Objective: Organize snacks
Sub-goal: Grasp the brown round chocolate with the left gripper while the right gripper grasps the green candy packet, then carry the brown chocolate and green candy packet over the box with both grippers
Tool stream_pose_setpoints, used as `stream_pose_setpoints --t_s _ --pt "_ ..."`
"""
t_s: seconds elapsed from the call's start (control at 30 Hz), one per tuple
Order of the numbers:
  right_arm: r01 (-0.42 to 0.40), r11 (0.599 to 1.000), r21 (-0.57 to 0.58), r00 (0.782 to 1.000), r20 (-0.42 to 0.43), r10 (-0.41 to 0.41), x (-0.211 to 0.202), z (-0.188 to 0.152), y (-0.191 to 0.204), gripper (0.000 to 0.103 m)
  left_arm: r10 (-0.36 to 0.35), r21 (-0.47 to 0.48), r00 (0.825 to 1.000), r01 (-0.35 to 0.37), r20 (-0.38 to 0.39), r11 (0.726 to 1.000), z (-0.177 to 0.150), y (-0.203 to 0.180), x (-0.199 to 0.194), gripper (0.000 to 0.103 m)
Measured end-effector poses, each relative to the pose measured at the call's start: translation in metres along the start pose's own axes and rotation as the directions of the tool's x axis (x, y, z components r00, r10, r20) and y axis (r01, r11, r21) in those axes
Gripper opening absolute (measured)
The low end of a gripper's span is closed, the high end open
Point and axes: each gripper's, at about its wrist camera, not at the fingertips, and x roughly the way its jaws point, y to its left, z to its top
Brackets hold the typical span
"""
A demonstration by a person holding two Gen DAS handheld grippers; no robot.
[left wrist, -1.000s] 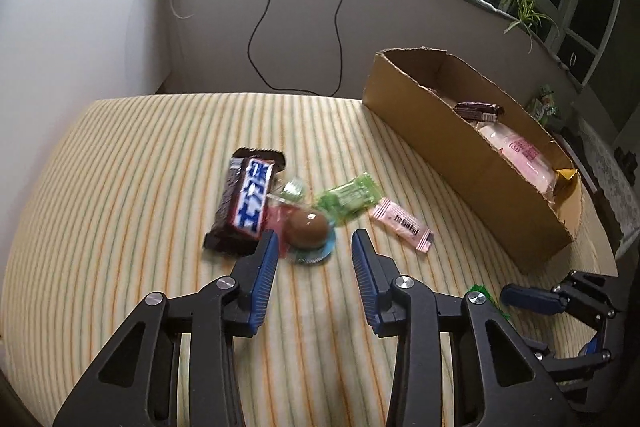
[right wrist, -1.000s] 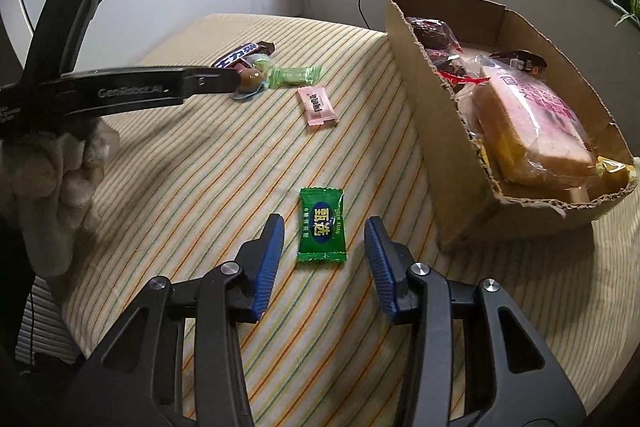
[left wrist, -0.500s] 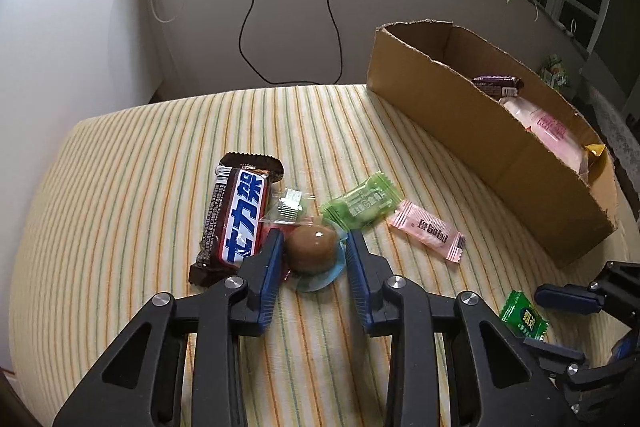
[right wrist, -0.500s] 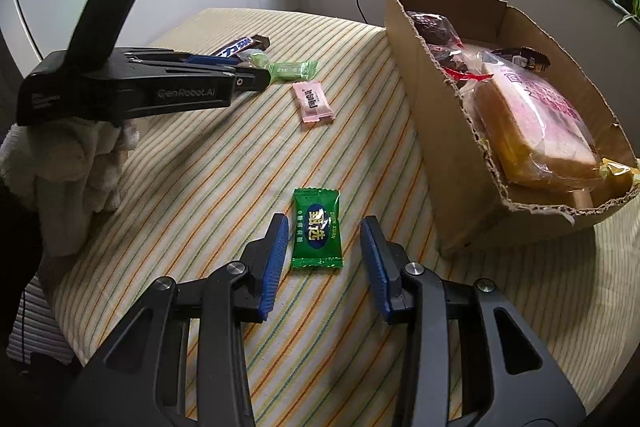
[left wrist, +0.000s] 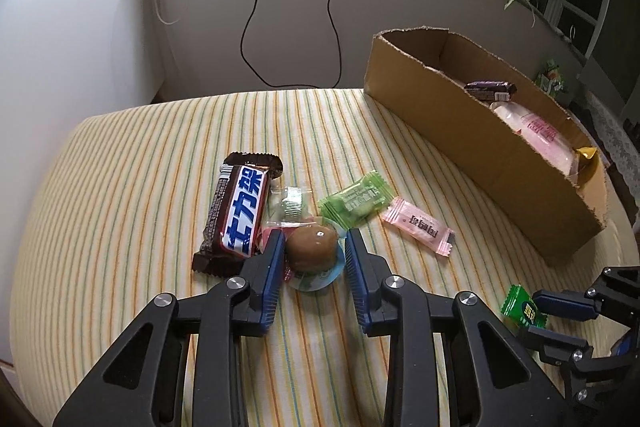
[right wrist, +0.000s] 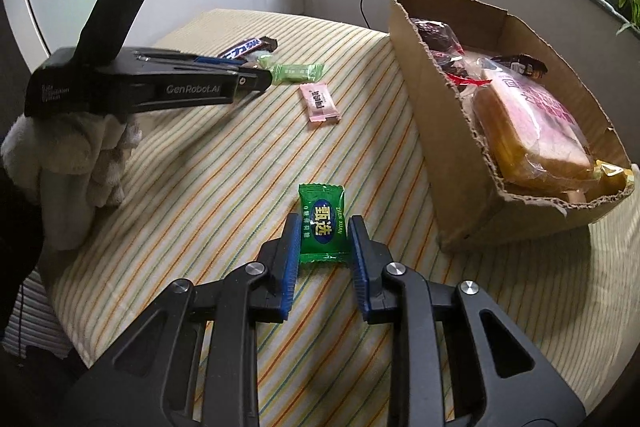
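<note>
Both claws are down on the striped worktop (left wrist: 120, 187) at once, each lined up on its own snack. The left claw (left wrist: 313, 250) straddles the brown round sweet (left wrist: 313, 247), fingers apart with blue pads either side of it, close but not visibly squeezing. That sweet sits in a tight huddle near the middle of the worktop: the big chocolate bar (left wrist: 239, 213) just to its left, a light green packet (left wrist: 357, 203) and a pink packet (left wrist: 418, 227) off to its right, so the approach comes from the near side, where the cloth is bare.

Over on the right, the right claw (right wrist: 323, 241) brackets the dark green candy (right wrist: 323, 225), fingers apart and almost at the wrapper's edges. This one lies alone near the worktop's front edge, just beside the near end of the cardboard box (right wrist: 432, 131).

The box stands along the worktop's right side, top open, bread and other packets already inside, so I'd judge it the destination. Open cloth between huddle and box gives the left claw a free lane; the right claw has only the box's tall wall to get over
</note>
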Motion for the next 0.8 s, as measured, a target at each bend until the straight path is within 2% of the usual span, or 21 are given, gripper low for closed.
stream_pose_setpoints --t_s 0.47,0.8 --pt "-0.024 1.000 0.019 0.996 0.085 0.023 -0.030 0.008 0.001 0.025 -0.036 -0.003 0.997 0.036 0.075 0.999 0.009 -0.012 -0.033 0.029" --pt "-0.003 0.999 0.052 0.988 0.156 -0.005 -0.061 0.017 -0.019 0.025 -0.089 0.016 0.989 0.087 0.117 0.996 0.023 -0.036 -0.041 0.029"
